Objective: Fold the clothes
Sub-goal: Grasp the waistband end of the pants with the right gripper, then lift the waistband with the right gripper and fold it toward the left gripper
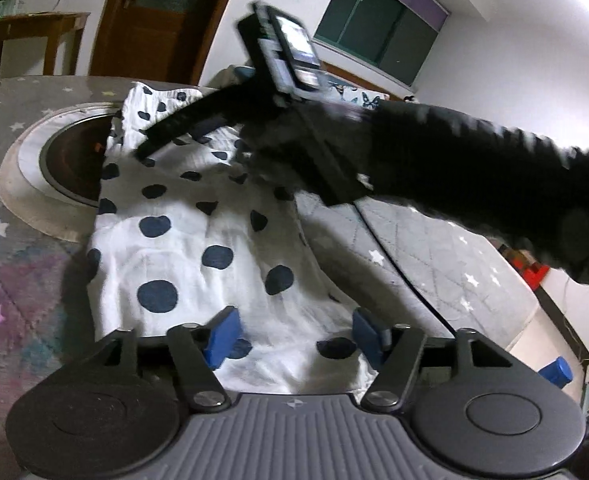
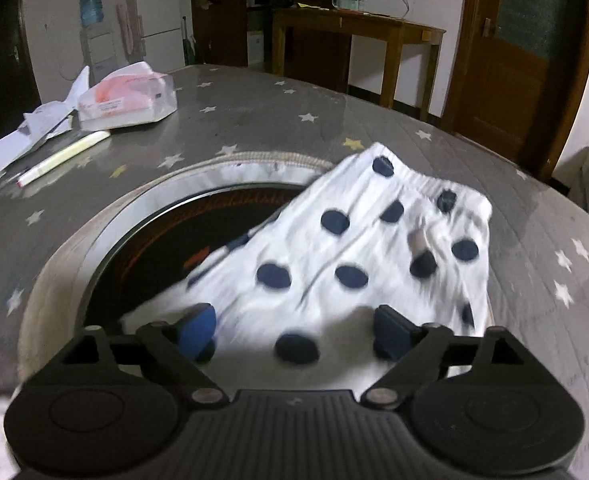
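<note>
A white garment with dark blue polka dots [image 1: 182, 240] lies on a table [image 1: 22, 264] under a grey star-printed cover, its far edge draped over the rim of a round recessed opening [image 1: 70, 164] set in the tabletop. The left gripper [image 1: 294, 338] hovers at the near end of the garment, jaws wide, the blue pads apart with only loose cloth below them. The right gripper [image 2: 296, 330] also stands with jaws wide over the garment beside the opening; in the left wrist view it is motion-blurred, and a dark sleeve [image 1: 494, 176] hides the cloth's right side. The garment's gathered edge [image 2: 426, 176] lies farthest from the right gripper. Beyond the opening sit a clear plastic package [image 2: 126, 100] and crumpled papers [image 2: 34, 128], cut off at the frame's edge.
</note>
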`<move>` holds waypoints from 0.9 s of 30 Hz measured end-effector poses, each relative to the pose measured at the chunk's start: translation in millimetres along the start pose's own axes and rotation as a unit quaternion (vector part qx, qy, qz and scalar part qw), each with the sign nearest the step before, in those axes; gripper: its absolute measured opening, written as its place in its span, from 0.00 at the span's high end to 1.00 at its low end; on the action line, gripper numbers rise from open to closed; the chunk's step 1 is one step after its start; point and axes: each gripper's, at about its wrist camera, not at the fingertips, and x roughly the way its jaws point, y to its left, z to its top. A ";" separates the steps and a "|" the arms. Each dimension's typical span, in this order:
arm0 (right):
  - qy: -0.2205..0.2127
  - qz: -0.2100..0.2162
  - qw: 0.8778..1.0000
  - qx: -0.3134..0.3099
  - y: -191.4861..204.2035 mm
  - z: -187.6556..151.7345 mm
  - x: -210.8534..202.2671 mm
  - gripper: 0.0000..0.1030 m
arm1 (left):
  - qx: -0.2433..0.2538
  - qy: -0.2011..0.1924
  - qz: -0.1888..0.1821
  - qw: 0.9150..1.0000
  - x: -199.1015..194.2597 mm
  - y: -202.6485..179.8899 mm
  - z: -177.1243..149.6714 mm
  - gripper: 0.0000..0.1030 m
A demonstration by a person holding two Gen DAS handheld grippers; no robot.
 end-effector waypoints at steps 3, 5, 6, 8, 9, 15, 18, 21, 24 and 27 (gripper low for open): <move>0.000 0.004 1.000 0.013 -7.6 12.5 13.3 0.06 | -0.002 -0.001 -0.010 1.000 0.8 0.6 -0.5 0.29; 0.001 0.005 1.000 0.020 -12.2 20.8 21.7 0.03 | -0.007 -0.002 -0.015 1.000 0.5 1.9 -0.8 0.28; 0.002 0.005 1.000 0.021 -13.5 24.2 25.4 0.02 | -0.009 -0.002 -0.017 1.000 0.4 2.6 -0.9 0.28; 0.007 0.005 1.000 0.023 -16.2 33.2 35.1 0.00 | -0.014 -0.003 -0.022 1.000 0.0 3.9 -1.2 0.28; 0.008 0.002 1.000 0.022 -16.7 36.9 39.0 0.00 | -0.016 -0.003 -0.023 1.000 -0.1 4.2 -1.4 0.28; 0.011 -0.014 1.000 0.020 -18.7 56.0 59.0 0.00 | -0.024 -0.006 -0.030 0.999 -2.1 5.1 -2.0 0.27; 0.014 -0.022 0.999 0.034 -21.2 62.1 66.5 0.00 | -0.030 -0.007 -0.034 0.999 -2.6 6.9 -1.5 0.26; 0.020 -0.025 0.999 0.042 -24.6 67.2 71.3 0.00 | -0.034 -0.007 -0.036 0.999 -2.9 7.4 -1.0 0.25; 0.026 -0.018 0.998 0.049 -29.3 71.0 71.2 0.00 | -0.033 -0.006 -0.037 0.999 -2.7 7.8 -0.5 0.24; 0.017 -0.006 0.998 0.064 -40.4 74.6 61.2 0.00 | -0.034 -0.004 -0.038 0.999 -2.1 8.5 0.4 0.24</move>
